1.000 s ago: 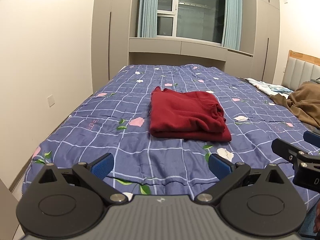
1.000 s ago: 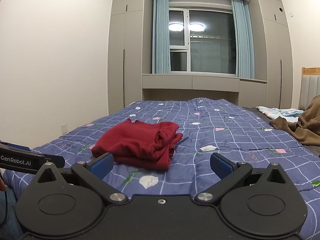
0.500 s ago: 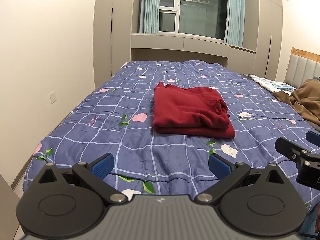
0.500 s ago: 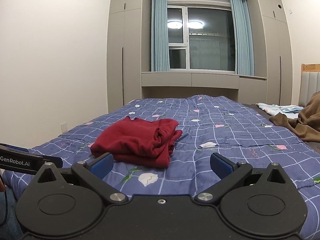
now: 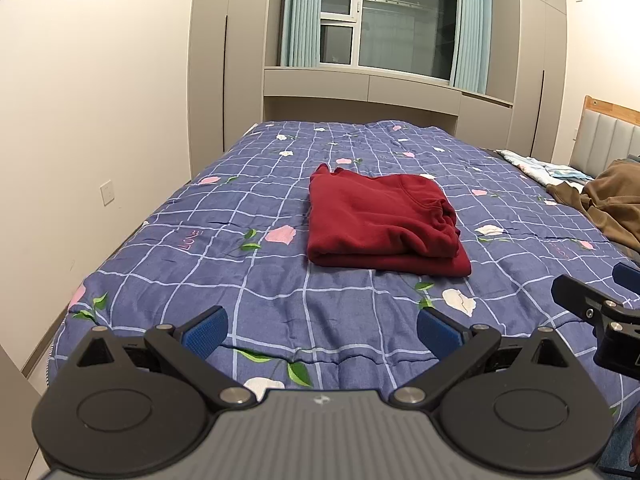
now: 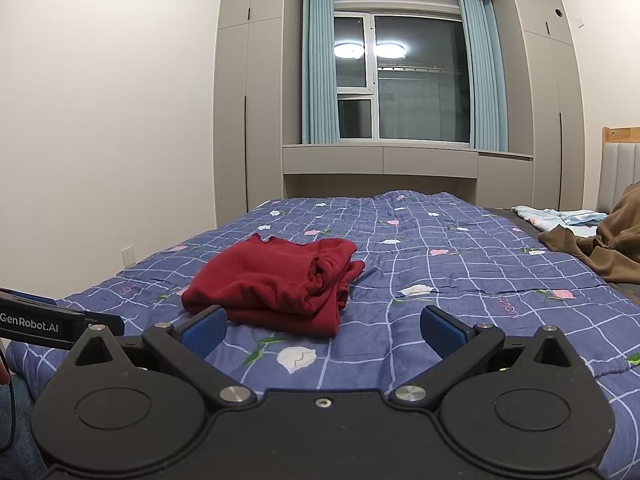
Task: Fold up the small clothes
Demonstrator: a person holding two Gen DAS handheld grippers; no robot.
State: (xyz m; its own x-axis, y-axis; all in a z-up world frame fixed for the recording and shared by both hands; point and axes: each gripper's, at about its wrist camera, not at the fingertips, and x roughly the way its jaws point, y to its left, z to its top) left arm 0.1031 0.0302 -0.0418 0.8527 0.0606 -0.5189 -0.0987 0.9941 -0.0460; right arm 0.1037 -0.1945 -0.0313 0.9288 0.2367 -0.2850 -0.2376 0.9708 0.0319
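A dark red garment (image 5: 380, 222) (image 6: 276, 280) lies folded into a thick rectangle in the middle of the blue checked quilt (image 5: 280, 300) (image 6: 460, 272). My left gripper (image 5: 322, 330) hovers open over the quilt's near edge, well short of the garment, with nothing between its blue pads. My right gripper (image 6: 324, 330) is open too, just short of the garment's near corner. Each gripper shows at the other view's edge: the right gripper (image 5: 596, 312) in the left wrist view, the left gripper (image 6: 56, 322) in the right wrist view.
A brown garment (image 5: 608, 208) (image 6: 600, 252) and pale blue clothes (image 5: 548, 168) (image 6: 560, 218) lie at the bed's right side by the padded headboard (image 5: 612, 140). A wall (image 5: 100, 120) runs along the left. Wardrobes and a curtained window (image 6: 400, 80) stand beyond the bed.
Both grippers have drawn back and tilted up a little, so the bed and red garment sit lower in both views. Both stayed open.
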